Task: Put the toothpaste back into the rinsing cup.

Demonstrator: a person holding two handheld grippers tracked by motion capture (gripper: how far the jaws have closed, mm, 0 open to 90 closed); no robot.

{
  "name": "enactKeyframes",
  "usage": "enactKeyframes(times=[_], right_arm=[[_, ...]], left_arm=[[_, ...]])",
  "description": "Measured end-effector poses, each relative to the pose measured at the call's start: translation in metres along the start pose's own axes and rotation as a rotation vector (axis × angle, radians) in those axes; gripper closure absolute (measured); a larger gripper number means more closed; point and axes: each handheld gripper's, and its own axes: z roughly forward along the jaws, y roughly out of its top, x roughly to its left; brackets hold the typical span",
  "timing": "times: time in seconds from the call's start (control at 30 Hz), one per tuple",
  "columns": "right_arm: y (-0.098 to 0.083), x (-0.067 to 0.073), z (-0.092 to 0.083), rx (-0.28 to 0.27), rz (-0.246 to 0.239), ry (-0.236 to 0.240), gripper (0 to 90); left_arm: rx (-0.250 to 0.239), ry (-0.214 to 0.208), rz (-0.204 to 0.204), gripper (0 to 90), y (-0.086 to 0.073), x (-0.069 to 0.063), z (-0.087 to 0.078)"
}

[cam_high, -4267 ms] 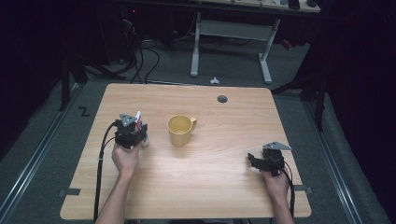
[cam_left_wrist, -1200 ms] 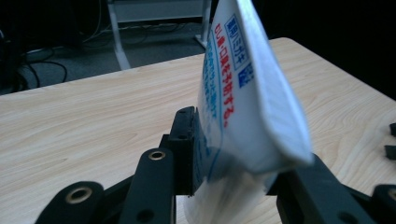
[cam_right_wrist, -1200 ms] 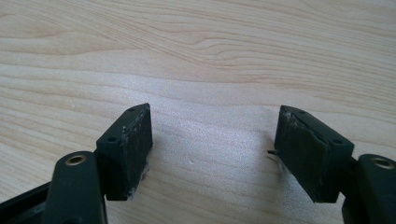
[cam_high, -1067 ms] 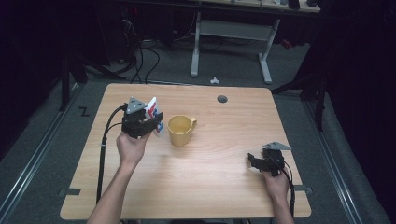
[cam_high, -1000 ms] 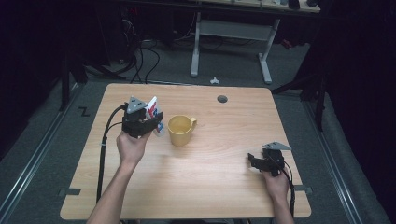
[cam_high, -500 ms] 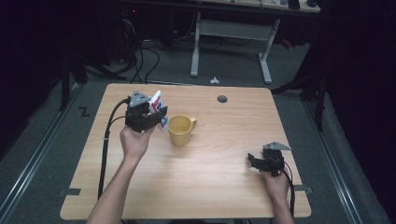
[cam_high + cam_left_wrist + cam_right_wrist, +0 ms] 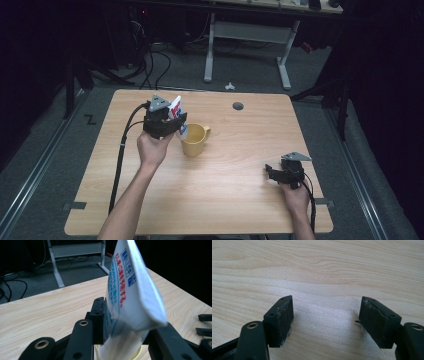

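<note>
Bench middle: we see bare wood on the bench [image 7: 230,180] between the mug [image 7: 194,140] and the right gripper [image 7: 272,173]; a hand could cross there freely.
Left edge: the left gripper [image 7: 176,124], its forearm and its cable take up the strip from the near edge to the mug.
Over the mug: we find the mouth blocked from above by the tube [image 7: 130,292] clamped in the left jaws, just above the rim.
Right near corner: the right gripper rests there, jaws apart, with bare wood between them.
Far side: open, save a small round hole [image 7: 238,106] in the wood.
</note>
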Motion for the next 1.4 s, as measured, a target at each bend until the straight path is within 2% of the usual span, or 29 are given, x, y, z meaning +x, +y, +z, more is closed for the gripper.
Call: enactKeyframes(times=[0.13,0.37,0.57,1.03,1.4], right_arm=[[0.0,0.0,0.0,0.0,-0.001,0.0,27.9],[0.0,0.0,0.0,0.0,-0.002,0.0,27.9],[0.0,0.0,0.0,0.0,-0.002,0.0,27.9],[0.0,0.0,0.0,-0.001,-0.002,0.001,27.9],[0.0,0.0,0.0,0.0,-0.002,0.002,27.9]], left_arm=[[-0.002,-0.002,-0.013,67.0,0.0,0.002,0.003],[0.006,-0.003,-0.013,67.0,0.001,0.0,0.009],[0.013,0.0,0.01,67.0,0.002,-0.005,0.016],[0.022,0.012,0.007,66.6,-0.003,-0.008,0.034],[0.034,0.02,0.028,66.4,-0.006,-0.013,0.044]])
